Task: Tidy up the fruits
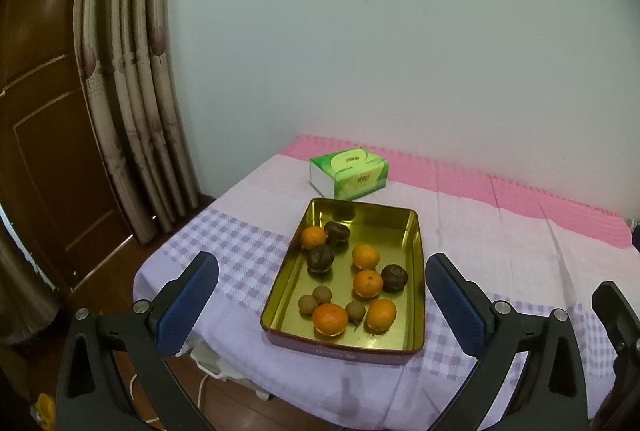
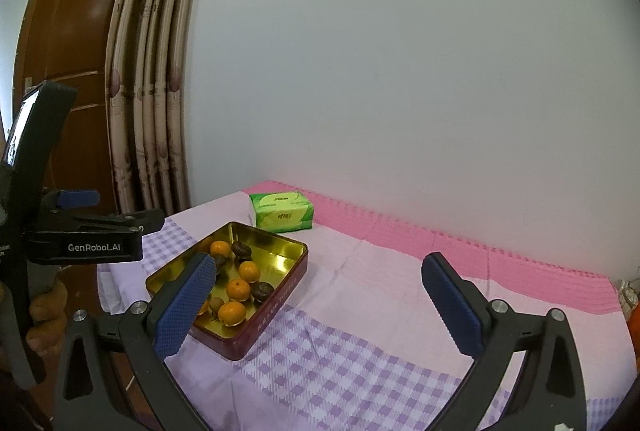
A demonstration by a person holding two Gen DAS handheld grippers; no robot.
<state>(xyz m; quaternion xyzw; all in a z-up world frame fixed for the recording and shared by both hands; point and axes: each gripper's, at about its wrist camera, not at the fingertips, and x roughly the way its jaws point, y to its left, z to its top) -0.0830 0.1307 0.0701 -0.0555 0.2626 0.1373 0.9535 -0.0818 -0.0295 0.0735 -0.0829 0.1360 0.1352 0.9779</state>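
A gold-lined tin tray [image 1: 416,271] [image 2: 296,251] with dark red sides sits on the checked cloth and holds several oranges [image 1: 366,257] [image 2: 236,289], dark round fruits [image 1: 320,258] [image 2: 262,290] and small brown fruits [image 1: 320,294]. In the left wrist view, my left gripper [image 1: 322,295] hangs open above the tray's near end, nothing between its blue pads [image 1: 188,307]. My right gripper [image 2: 320,303] is open too, to the right of the tray over bare cloth. The left gripper's body [image 2: 84,235] shows at the left edge of the right wrist view.
A green tissue pack [image 1: 348,171] [image 2: 282,212] lies behind the tray near the white wall. The lilac and pink cloth [image 2: 380,291] covers the table. A curtain [image 1: 128,91] and brown door [image 1: 36,111] stand to the left. White cables [image 1: 208,371] lie below the table's near edge.
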